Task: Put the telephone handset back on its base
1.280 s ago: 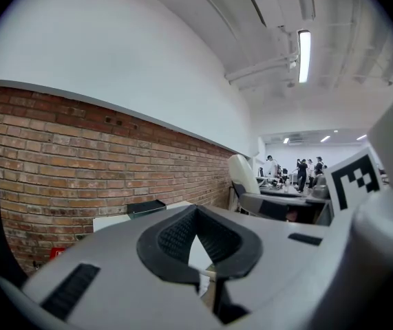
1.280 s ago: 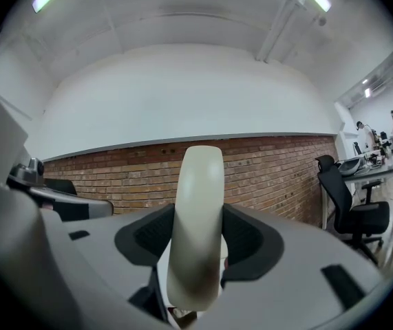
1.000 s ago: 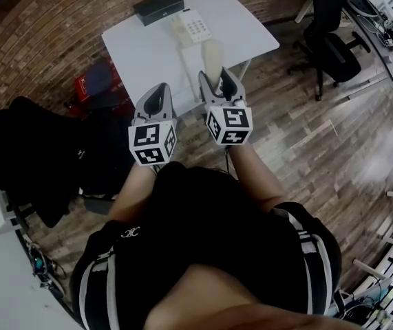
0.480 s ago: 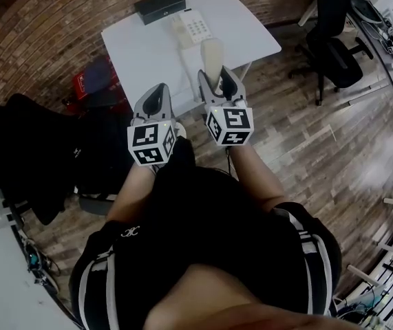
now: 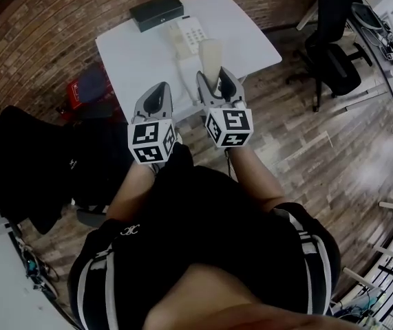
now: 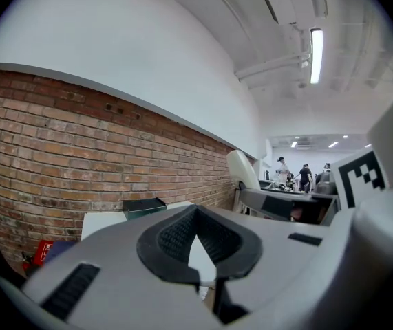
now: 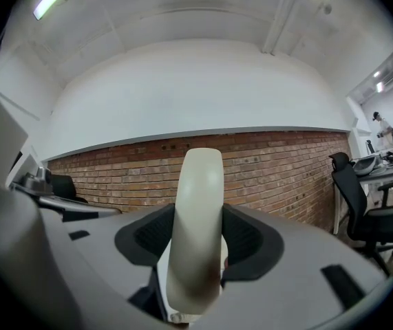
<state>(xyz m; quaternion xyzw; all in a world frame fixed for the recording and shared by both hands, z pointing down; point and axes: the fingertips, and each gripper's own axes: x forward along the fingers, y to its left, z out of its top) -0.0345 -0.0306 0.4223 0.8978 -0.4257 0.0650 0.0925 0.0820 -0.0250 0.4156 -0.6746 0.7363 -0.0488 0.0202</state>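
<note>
Forearms, two, bare, stretched forward from a black striped top and side by side, each ending in a gripper whose marker cube faces the head camera.

Item, red (image 5: 86, 86): on the wood floor left of the table, too dim to identify.

Left gripper (image 5: 160, 86): held level at the near edge of the white table (image 5: 134, 55), pointing toward the brick wall (image 6: 79, 150). In the left gripper view (image 6: 195, 208) its dark pads meet at the tips. Nothing lies between them, and only the tabletop shows through the gap behind.

Black box (image 5: 156, 11): flat, at the far left corner of the table against the wall. It is also seen ahead of the left gripper (image 6: 143, 207).

Telephone base (image 5: 190, 31): cream, keypad up, on the table just right of the black box, with its cradle side bare.

Right gripper (image 5: 215, 74): just beside the left gripper and a little further forward. Its jaws stand wide and are clamped on the telephone handset (image 5: 210, 53). In the right gripper view (image 7: 197, 218) the pads press on both flanks of the handset (image 7: 199, 184).

Handset: cream, curved, rising upright out of the jaws past their tips. It is off the base, carried near it on its right and near side in the head view. Its height above the table cannot be judged.

Office chair (image 5: 334, 53): black, well apart to the right on the floor, and also at the right edge of the right gripper view (image 7: 365, 212).
</note>
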